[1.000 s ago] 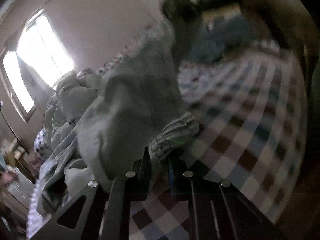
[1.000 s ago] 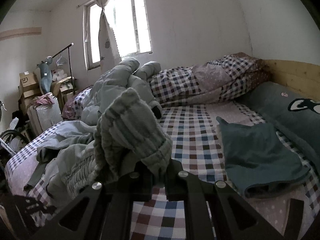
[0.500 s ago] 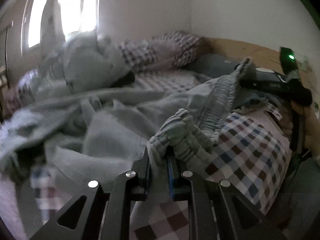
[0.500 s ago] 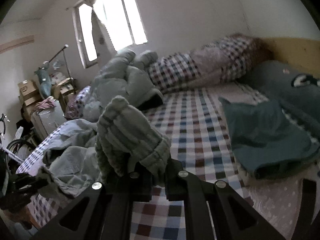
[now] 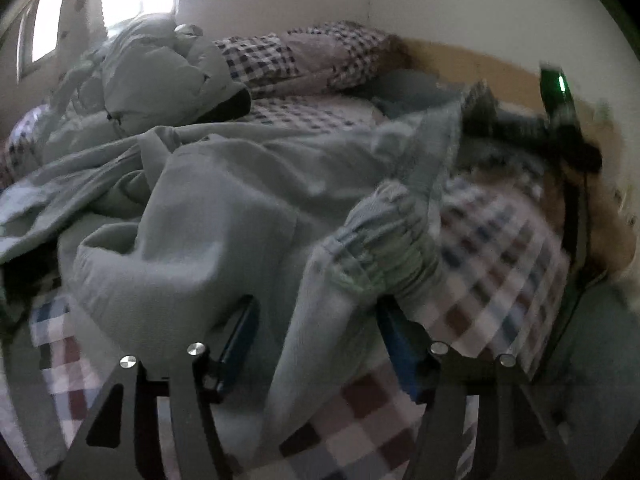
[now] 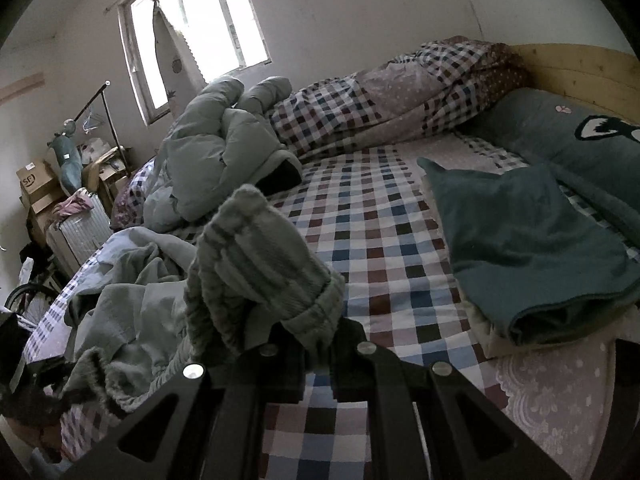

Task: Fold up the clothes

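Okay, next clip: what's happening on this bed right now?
A person with two handheld grippers is handling a pale grey-green sweatshirt on a checked bedsheet. The right gripper is shut on a ribbed cuff, holding it up. The left gripper is open, with the garment's other ribbed cuff lying loose between its fingers. Nothing is folded yet; the sweatshirt is still rumpled.

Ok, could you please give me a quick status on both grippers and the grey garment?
Left gripper open, grey sweatshirt draped between its fingers. Right gripper shut on ribbed cuff. Folded teal cloth lies on checked bedsheet nearby.
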Demonstrator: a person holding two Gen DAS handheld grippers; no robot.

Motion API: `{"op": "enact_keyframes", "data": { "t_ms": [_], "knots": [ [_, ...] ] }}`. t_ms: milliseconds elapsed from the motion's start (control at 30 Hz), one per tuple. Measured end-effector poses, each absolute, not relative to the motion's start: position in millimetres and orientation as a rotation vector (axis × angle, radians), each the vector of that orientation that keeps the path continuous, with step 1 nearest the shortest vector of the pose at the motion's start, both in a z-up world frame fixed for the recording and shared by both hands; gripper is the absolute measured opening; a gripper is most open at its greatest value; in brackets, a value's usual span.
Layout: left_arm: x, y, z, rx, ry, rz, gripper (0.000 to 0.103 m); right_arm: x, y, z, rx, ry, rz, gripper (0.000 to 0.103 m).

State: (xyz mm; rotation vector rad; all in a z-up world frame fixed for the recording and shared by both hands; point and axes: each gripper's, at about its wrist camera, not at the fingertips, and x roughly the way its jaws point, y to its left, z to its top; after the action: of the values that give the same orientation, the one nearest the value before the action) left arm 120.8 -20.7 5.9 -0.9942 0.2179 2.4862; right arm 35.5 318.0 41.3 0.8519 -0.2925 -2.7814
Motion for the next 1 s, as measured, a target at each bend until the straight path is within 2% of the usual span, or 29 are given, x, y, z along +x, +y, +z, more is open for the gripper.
{"op": "enact_keyframes", "data": {
  "t_ms": [333,700,767,833,900,967,1000],
  "knots": [
    [162.7,4.9,-0.1,-0.852,0.648,2.562,0.066,28.7,310.6,42.4,0.849,-0.306,-2.799,0.007],
    [178.1,21.8,-8.9,-0.754,0.871,2.554,0.064,27.9,309.2,43.5,0.847,-0.302,-2.805,0.007],
    [177.2,25.8,-9.3,-0.739,0.895,2.561,0.058,28.0,308.8,43.4,0.847,-0.297,-2.806,0.007],
    [175.9,27.0,-10.1,-0.733,0.916,2.577,0.045,28.1,308.4,43.2,0.846,-0.293,-2.807,0.007],
    [173.4,28.6,-11.6,-0.735,0.935,2.588,0.036,28.3,308.1,43.1,0.846,-0.29,-2.807,0.007],
    [171.8,32.3,-14.3,-0.736,0.971,2.588,0.032,28.3,307.8,43.2,0.846,-0.287,-2.807,0.007],
    [171.9,34.8,-16.4,-0.734,0.999,2.582,0.026,28.7,307.7,43.2,0.846,-0.285,-2.807,0.007]
  ]
}}
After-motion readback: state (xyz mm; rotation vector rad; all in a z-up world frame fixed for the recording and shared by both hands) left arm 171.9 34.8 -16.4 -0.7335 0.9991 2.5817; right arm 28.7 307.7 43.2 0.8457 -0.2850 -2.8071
